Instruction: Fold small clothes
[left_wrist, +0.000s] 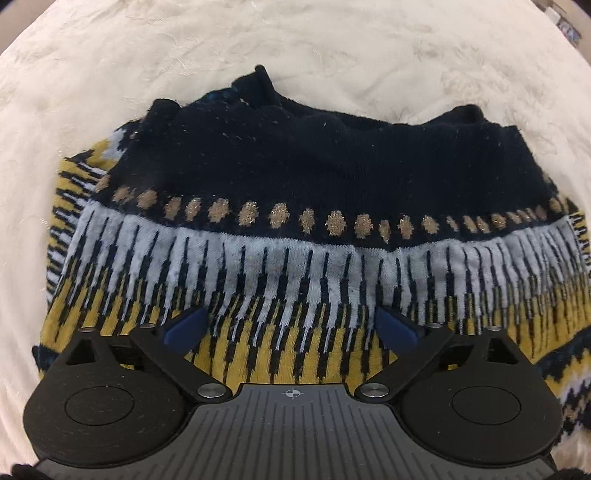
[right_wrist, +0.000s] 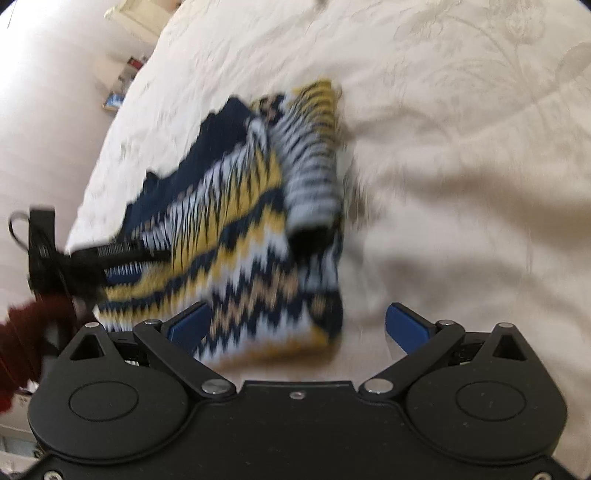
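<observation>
A knitted sweater (left_wrist: 295, 177) in navy, yellow, white and tan lies folded on the cream bedspread (left_wrist: 110, 74). My left gripper (left_wrist: 290, 325) points steeply down over its yellow and white band. It is open, and its blue pads (left_wrist: 188, 325) stand wide apart with only flat knit below them. In the blurred right wrist view the sweater (right_wrist: 240, 221) is a compact bundle with a sleeve laid along its right side. My right gripper (right_wrist: 297, 325) is open above the sweater's near corner. The left gripper (right_wrist: 125, 264) shows at that bundle's left edge, held by an arm in a dark red sleeve (right_wrist: 22, 332).
The bedspread (right_wrist: 461, 184) spreads wide to the right of the sweater, with soft creases. The bed's edge runs along the upper left of the right wrist view, with small items (right_wrist: 114, 101) on the floor beyond. Clutter (left_wrist: 569, 26) shows past the bed's far corner.
</observation>
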